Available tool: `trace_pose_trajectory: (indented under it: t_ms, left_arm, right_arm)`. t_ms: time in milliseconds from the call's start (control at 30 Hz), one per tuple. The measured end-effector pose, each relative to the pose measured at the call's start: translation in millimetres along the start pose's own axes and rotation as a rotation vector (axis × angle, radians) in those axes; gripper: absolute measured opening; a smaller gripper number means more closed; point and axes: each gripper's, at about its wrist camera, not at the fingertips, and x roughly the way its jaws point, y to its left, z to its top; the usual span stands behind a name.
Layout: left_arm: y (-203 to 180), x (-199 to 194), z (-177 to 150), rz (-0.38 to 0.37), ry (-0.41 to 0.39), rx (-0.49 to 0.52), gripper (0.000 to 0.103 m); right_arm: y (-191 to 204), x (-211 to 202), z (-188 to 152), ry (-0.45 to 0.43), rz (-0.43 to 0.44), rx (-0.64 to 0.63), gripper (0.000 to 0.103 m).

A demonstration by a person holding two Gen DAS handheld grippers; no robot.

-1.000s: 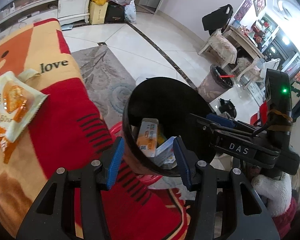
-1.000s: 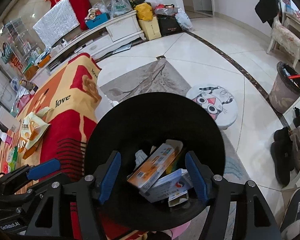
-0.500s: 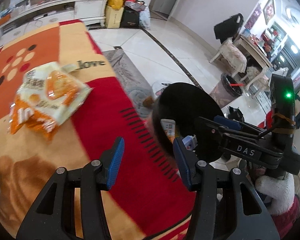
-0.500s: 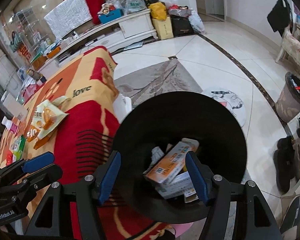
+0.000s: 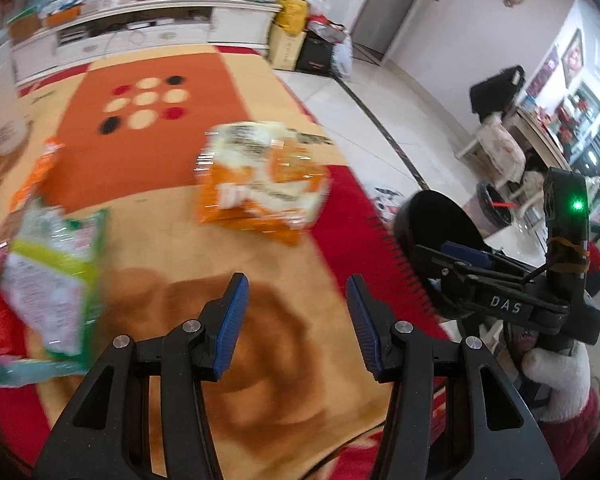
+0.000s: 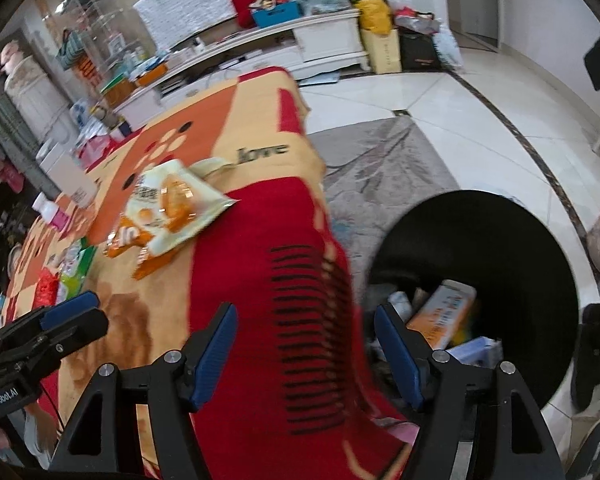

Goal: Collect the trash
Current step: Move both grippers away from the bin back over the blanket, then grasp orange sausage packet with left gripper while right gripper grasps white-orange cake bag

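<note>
An orange-and-white snack bag (image 5: 260,184) lies on the red and yellow blanket (image 5: 172,248), ahead of my left gripper (image 5: 296,284). That gripper is open and empty above the blanket. A green-and-white wrapper (image 5: 52,276) lies to its left. The black bin (image 6: 480,240) stands off the blanket's edge with boxes (image 6: 440,316) inside. My right gripper (image 6: 304,312) hovers over the red blanket edge beside the bin, its jaws opening with nothing between them. The same snack bag (image 6: 172,208) lies far ahead and left of it.
A grey waste basket (image 5: 494,208) stands on the tiled floor at the right. A grey rug (image 6: 380,168) lies past the blanket. A white cabinet (image 6: 260,48) lines the back wall. Bottles and small items (image 6: 52,212) crowd the blanket's left end.
Both grippers have swung left, from above the bin to above the blanket. The bin has slid to the right in both views, and the snack bag now lies ahead of the left gripper.
</note>
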Motion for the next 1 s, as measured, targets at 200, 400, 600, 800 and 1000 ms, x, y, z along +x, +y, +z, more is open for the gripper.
trace_pose_trajectory:
  t_ms: [200,400,600,800,1000]
  left_arm:
    - [54,-29,-11,0.056,-0.027,-0.074,0.049]
    - [106,-60,-17,0.102,-0.066,-0.148,0.05]
    - [149,-82,-8,0.147,-0.099,-0.198,0.06]
    - [182,-81,9,0.183,-0.106,-0.213,0.064]
    - [198,-52,36,0.22,-0.066,-0.185,0.065]
  right_arm:
    - [35,16,6,0.023,0.046,-0.037,0.072]
    - [69,27,21,0.026,0.076,-0.083,0.078]
    - [91,41,52,0.008,0.064,-0.139,0.085]
    - [96,67,75,0.037,0.028,-0.17,0.085]
    - [102,84,83,0.048,0.041,-0.183,0.086]
